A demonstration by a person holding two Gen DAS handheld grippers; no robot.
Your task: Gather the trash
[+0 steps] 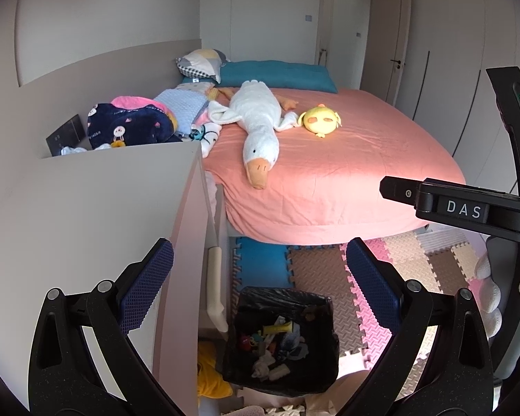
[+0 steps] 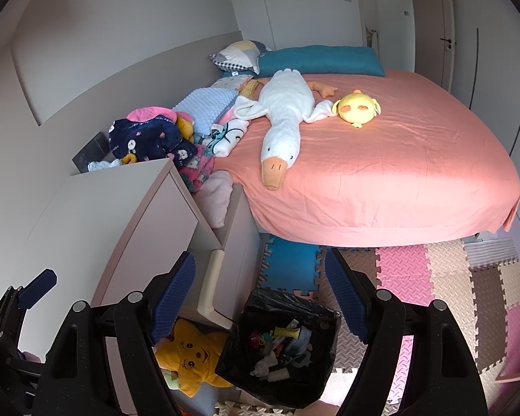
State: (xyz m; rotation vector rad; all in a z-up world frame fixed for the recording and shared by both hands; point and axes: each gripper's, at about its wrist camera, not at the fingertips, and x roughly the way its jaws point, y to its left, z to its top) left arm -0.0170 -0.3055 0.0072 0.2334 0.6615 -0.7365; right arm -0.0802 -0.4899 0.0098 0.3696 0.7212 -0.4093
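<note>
A bin lined with a black bag (image 1: 284, 293) stands on the floor beside the bed, holding several pieces of mixed trash (image 1: 277, 343). My left gripper (image 1: 260, 284) hangs above it, open, with nothing between its blue pads. In the right wrist view the same bin (image 2: 294, 300) and its trash (image 2: 280, 346) lie just below my right gripper (image 2: 260, 294), which is also open and empty. A white-gloved hand (image 1: 488, 287) shows at the right edge of the left wrist view.
A white cabinet (image 1: 104, 208) stands left of the bin, and a bed with a pink sheet (image 1: 346, 159) behind it. A goose plush (image 1: 256, 121), a yellow chick plush (image 1: 320, 119) and piled clothes (image 1: 131, 124) lie on the bed. A yellow star plush (image 2: 190, 353) and foam mats (image 2: 450, 277) lie on the floor.
</note>
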